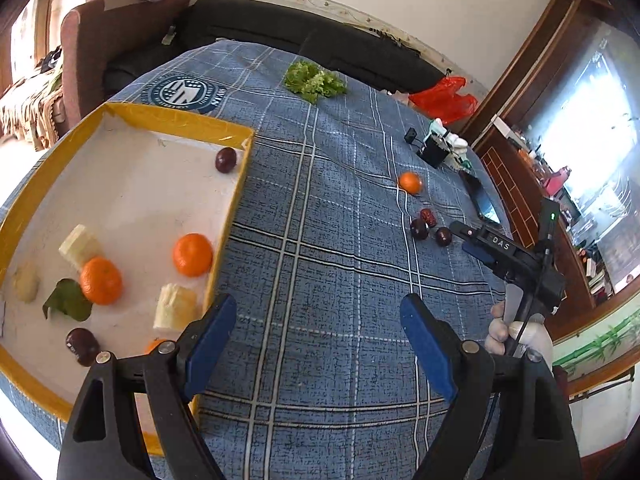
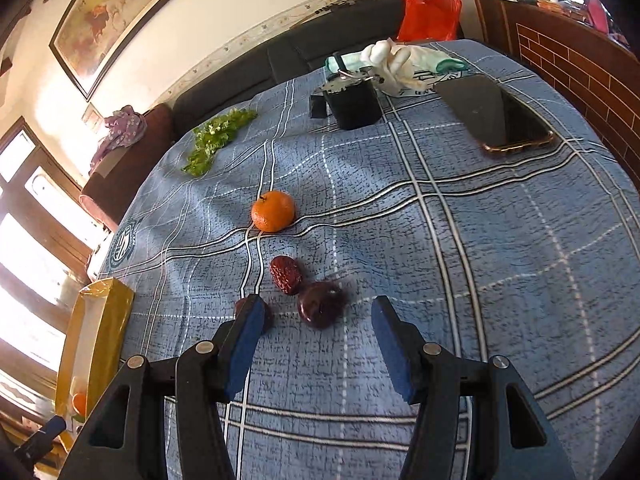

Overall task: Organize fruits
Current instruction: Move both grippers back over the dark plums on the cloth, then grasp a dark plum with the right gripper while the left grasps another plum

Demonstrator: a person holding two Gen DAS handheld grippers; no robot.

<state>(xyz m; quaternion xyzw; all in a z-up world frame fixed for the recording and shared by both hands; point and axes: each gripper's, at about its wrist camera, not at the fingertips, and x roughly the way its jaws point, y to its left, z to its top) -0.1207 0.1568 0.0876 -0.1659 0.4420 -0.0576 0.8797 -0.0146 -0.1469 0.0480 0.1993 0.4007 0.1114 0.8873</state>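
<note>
A yellow-rimmed tray (image 1: 176,118) at the left holds two oranges (image 1: 192,255), banana pieces (image 1: 176,306), two dark plums (image 1: 226,160) and a leaf. My left gripper (image 1: 318,312) hangs open and empty over the blue checked cloth, just right of the tray's edge. On the cloth lie a loose orange (image 2: 273,211), a wrinkled red date (image 2: 286,275) and a dark plum (image 2: 320,304). A second plum (image 2: 239,307) is half hidden behind one finger. My right gripper (image 2: 318,312) is open, and the dark plum sits just ahead of its fingertips, untouched.
Lettuce (image 2: 218,140) lies at the far side of the cloth. A black box (image 2: 354,106), white gloves (image 2: 396,64) and a phone (image 2: 500,116) sit at the far right. A red bag (image 2: 430,10) and a dark sofa (image 1: 248,20) are behind the table.
</note>
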